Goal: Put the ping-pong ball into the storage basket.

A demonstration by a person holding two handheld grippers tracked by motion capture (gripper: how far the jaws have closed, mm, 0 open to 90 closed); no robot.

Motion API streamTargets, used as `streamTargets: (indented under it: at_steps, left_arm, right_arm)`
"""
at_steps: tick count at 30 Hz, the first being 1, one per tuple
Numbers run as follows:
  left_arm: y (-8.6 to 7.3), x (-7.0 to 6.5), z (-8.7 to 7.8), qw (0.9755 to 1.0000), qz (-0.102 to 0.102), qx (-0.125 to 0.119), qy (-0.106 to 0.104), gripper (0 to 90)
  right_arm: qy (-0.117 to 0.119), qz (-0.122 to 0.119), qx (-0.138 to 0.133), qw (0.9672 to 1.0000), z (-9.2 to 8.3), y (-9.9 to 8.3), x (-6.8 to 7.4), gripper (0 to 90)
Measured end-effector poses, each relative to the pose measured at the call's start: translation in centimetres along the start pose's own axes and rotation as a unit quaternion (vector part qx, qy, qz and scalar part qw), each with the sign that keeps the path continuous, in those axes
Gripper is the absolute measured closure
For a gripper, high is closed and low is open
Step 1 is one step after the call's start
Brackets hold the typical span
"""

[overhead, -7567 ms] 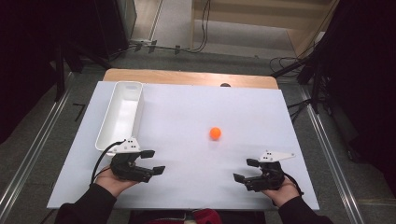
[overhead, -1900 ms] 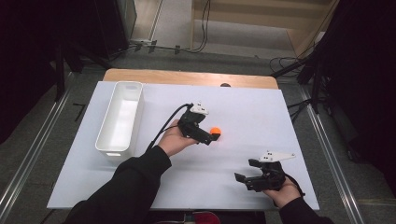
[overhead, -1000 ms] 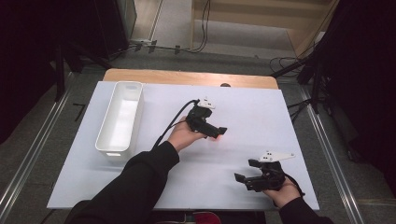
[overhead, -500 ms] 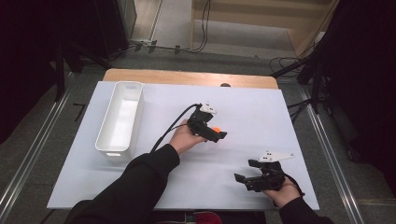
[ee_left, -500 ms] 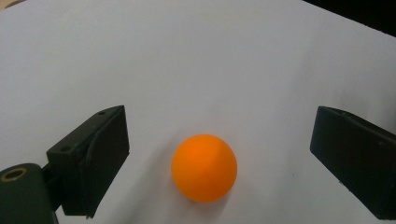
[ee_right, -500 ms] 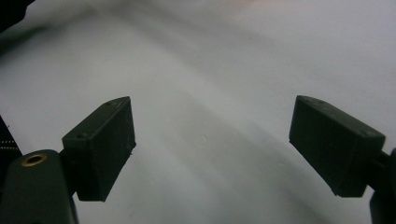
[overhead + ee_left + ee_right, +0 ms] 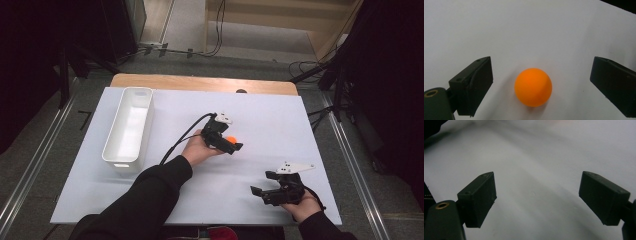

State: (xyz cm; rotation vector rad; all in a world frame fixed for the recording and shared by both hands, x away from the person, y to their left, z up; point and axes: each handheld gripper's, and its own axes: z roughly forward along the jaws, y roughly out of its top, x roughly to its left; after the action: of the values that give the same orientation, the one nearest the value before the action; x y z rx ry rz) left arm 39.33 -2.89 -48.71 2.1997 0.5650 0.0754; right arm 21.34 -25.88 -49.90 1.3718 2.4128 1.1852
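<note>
An orange ball (image 7: 231, 139) rests on the white table sheet (image 7: 260, 120) near its middle. My left gripper (image 7: 232, 142) hovers right over it, open. In the left gripper view the orange ball (image 7: 533, 87) sits between the two black jaws without touching either; gaps show on both sides. My right gripper (image 7: 261, 189) rests near the table's front right, held in a hand, jaws wide apart and pointing left. In the right gripper view my right gripper (image 7: 537, 200) has only bare white sheet between its jaws.
A long white tray (image 7: 120, 150) stands lengthwise at the left of the sheet, nothing visible inside. A wooden strip (image 7: 200, 84) runs along the table's far edge. A black cable (image 7: 180, 140) trails from the left gripper toward the sleeve.
The left arm reached from the front left to the ball at the table's middle. Over the last second it shifted slightly right and settled around the ball. The right gripper stayed put.
</note>
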Motion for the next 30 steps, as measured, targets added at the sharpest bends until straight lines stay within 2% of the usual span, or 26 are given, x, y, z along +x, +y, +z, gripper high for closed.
streamTargets:
  at_steps: [7,10,14,18,30]
  left_arm:
    - [-0.3,-0.1,0.5,1.0000,0.002,0.005,0.002,5.0]
    - [-0.6,-0.1,0.7,0.9999,0.013,0.007,0.008,5.0]
    - [-1.0,0.0,1.1,0.9998,0.012,0.016,0.010,5.0]
    - [-1.4,0.0,1.3,0.9999,0.007,0.007,0.012,5.1]
    - [-2.1,0.3,1.9,0.9997,0.003,0.018,0.018,5.2]
  right_arm:
    - [0.002,-0.001,0.000,1.0000,0.0,0.0,0.0,13.1]
    - [0.002,0.000,0.000,1.0000,0.0,0.0,0.0,13.1]
    - [0.001,-0.001,0.001,1.0000,0.0,0.0,0.0,13.0]
    - [0.001,0.000,0.000,1.0000,0.0,0.0,0.0,13.1]
    - [0.000,-0.003,0.001,1.0000,0.0,0.0,0.0,13.0]
